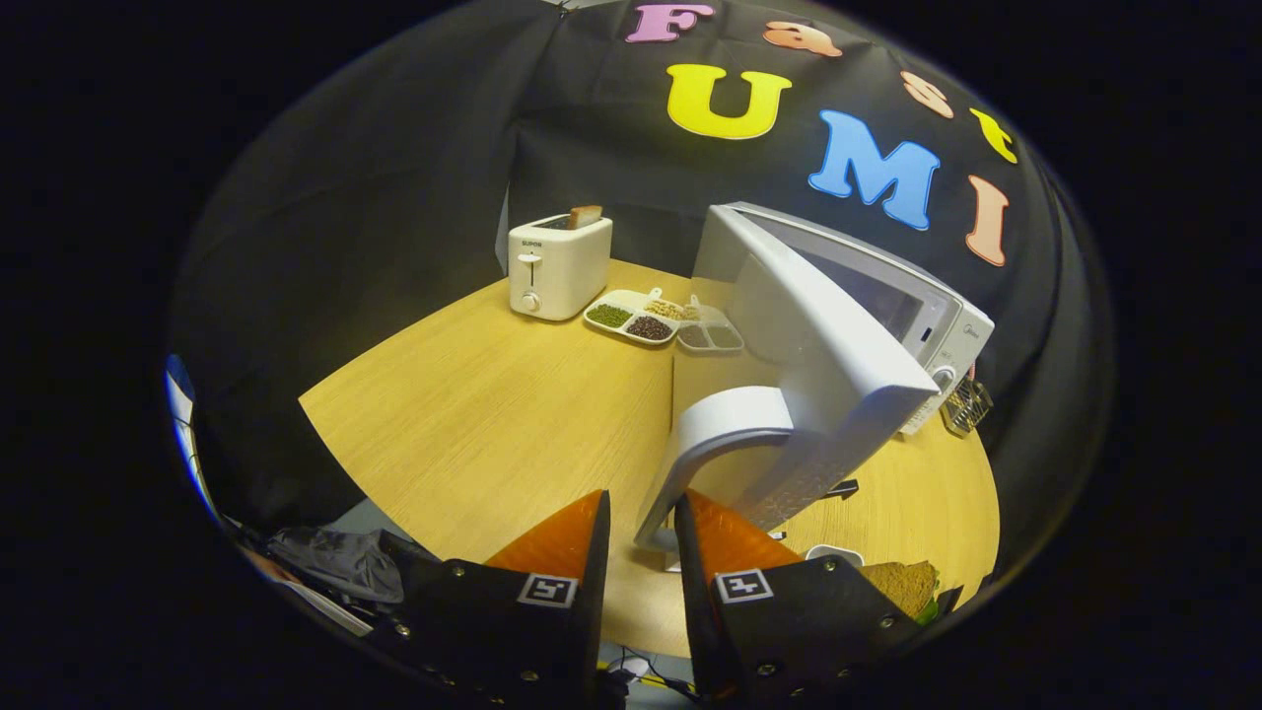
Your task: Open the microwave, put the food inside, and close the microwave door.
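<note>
At lower centre, the gripper [643,513] holds its orange fingers slightly spread around the handle [705,444] of the swung-open microwave door [818,365], with the sandwich [902,584] at lower right.

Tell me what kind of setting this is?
Probably a staged kitchen mock-up in a recording booth, not a real kitchen: a round light-wood table against black cloth carries a white two-slot toaster, a white microwave with its door swung open, and a divided tray of beans. The gripper straddles the door handle, jaws slightly apart.
</note>
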